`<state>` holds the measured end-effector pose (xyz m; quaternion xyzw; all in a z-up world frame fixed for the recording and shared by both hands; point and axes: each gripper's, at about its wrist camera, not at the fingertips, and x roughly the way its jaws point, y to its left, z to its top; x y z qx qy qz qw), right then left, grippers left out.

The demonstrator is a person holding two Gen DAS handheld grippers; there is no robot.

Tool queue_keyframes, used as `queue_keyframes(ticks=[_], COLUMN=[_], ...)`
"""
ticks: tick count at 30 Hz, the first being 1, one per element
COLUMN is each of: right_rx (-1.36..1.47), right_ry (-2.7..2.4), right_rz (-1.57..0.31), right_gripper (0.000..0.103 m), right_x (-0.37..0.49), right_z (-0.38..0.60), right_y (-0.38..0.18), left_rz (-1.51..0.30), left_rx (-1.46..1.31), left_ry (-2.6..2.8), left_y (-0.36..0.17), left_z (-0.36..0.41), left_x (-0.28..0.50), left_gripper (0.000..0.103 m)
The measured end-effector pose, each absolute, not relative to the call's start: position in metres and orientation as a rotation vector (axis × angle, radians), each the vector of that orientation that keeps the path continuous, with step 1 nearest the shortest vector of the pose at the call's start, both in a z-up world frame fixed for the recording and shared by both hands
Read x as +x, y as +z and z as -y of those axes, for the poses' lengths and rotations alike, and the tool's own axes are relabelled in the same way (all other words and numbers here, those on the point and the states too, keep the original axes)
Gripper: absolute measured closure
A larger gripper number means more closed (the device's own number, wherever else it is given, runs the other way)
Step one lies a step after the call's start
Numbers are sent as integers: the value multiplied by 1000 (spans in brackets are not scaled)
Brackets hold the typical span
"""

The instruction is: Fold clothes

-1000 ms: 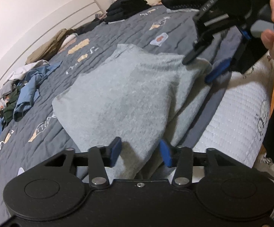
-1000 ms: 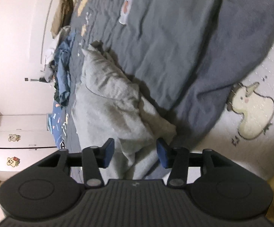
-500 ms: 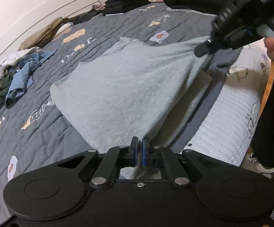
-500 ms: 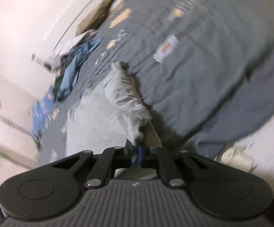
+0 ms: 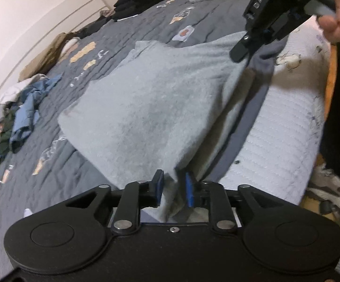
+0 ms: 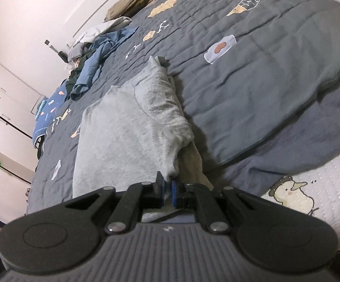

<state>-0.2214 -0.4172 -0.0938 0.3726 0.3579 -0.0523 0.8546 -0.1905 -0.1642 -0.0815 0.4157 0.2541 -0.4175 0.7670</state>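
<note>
My right hand-held gripper (image 6: 167, 193) is clamped on one near corner of the grey garment (image 5: 160, 108), with the blue pads almost together and only a thin bit of cloth between them. My left hand-held gripper (image 5: 174, 191) stands a little apart at the other near corner; cloth sits between the pads, but there is a gap on both sides, so I judge it does not pinch the cloth now.

The garment lies on the bed (image 6: 275, 75), spread flat at the far side and lifted at my side, near the bed's edge.

What could go wrong: the left corner may slip out and fall, because the pads are not pressing it. Then only one corner is lifted and the fold goes crooked. The right pinch is very small too, and a quick pull could free it.

The cloth is soft, thick and fuzzy, like fleece, and it bends in rounded folds, not sharp ones. The quilt under it is dark grey, stitched in lines, with small printed patches. The white mattress cover (image 6: 329, 188) is ribbed.
</note>
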Motion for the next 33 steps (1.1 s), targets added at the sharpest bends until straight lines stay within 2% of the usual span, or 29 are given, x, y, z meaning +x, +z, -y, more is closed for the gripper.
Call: queue_keyframes(ticks=[3, 4, 5, 7, 10, 15, 21, 23, 25, 26, 33], right_rx=[784, 781, 778, 773, 763, 712, 635, 650, 666, 675, 725], right_ry=[-110, -111, -112, -116, -120, -119, -114, -106, -101, -104, -93], right_rz=[-759, -761, -763, -768, -776, -807, -851, -852, -853, -845, -720], right_gripper=[97, 97, 97, 97, 98, 98, 94, 91, 86, 83, 79], right_x=[-222, -223, -223, -223, -223, -222, -219, -221, -223, -226, -246], right_z=[417, 417, 417, 417, 418, 413, 405, 409, 413, 415, 427], right_y=[-94, -94, -94, -94, -95, -97, -99, -94, -89, -85, -59], left_rz=[-546, -549, -552, -595, -602, -632, -683, -687, -691, -684, -664], left_rx=[978, 975, 972, 931, 961, 938, 972, 889, 803, 736, 289], left_ry=[-868, -864, -860, -856, -829, -795, -844, -886, -927, -933, -894], left_y=[-92, -92, -92, -87, -84, -76, -81, -70, -58, -50, -8], left_z=[165, 164, 163, 161, 152, 137, 140, 134, 128, 125, 111], left_x=[-190, -188, -187, -179, -173, -161, -168, -168, -168, -164, -133], left_gripper=[70, 70, 72, 95, 100, 100, 89, 80, 61, 58, 56])
